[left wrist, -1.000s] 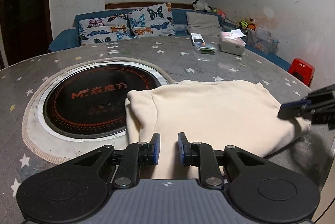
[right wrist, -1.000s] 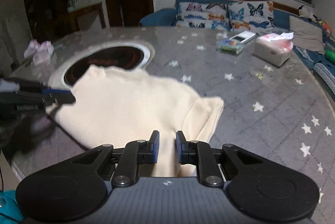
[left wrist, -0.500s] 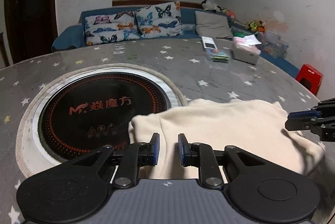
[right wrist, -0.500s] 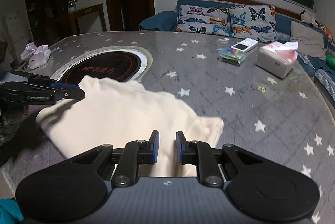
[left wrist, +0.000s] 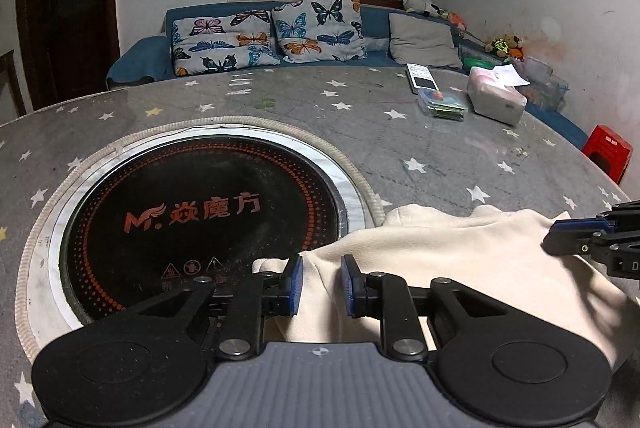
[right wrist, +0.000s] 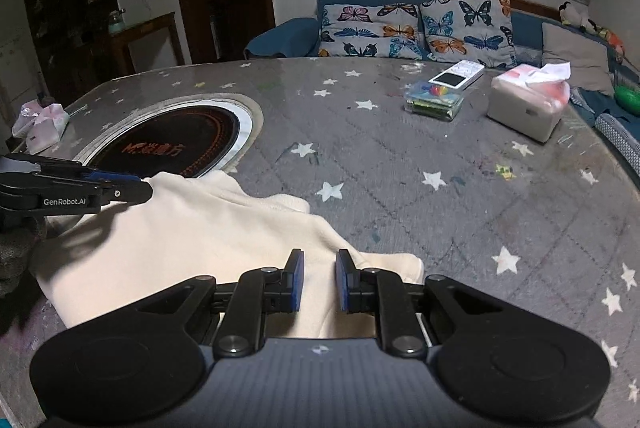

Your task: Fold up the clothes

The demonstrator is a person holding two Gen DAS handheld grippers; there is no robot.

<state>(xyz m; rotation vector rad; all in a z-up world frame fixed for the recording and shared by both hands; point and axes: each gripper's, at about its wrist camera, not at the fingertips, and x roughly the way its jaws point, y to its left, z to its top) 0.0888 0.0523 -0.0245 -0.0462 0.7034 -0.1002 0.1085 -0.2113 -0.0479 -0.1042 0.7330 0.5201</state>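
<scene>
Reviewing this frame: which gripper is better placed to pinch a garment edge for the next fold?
Marginally the left gripper: its open jaws straddle the cream garment at its corner by the cooktop. The right gripper, also open, sits over cloth slightly inside the edge.

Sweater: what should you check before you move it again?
1. Left gripper has the sweater between its fingers: ok.
2. Right gripper has cloth between its fingers: ok.
3. Both grips are firm: cannot tell.
4. Sweater is clear of the cooktop: not ok, a corner lies on its rim.
5. Tissue box is well away from the sweater: ok.
6. Sweater's near edge is flat: cannot tell, the grippers hide it.
</scene>
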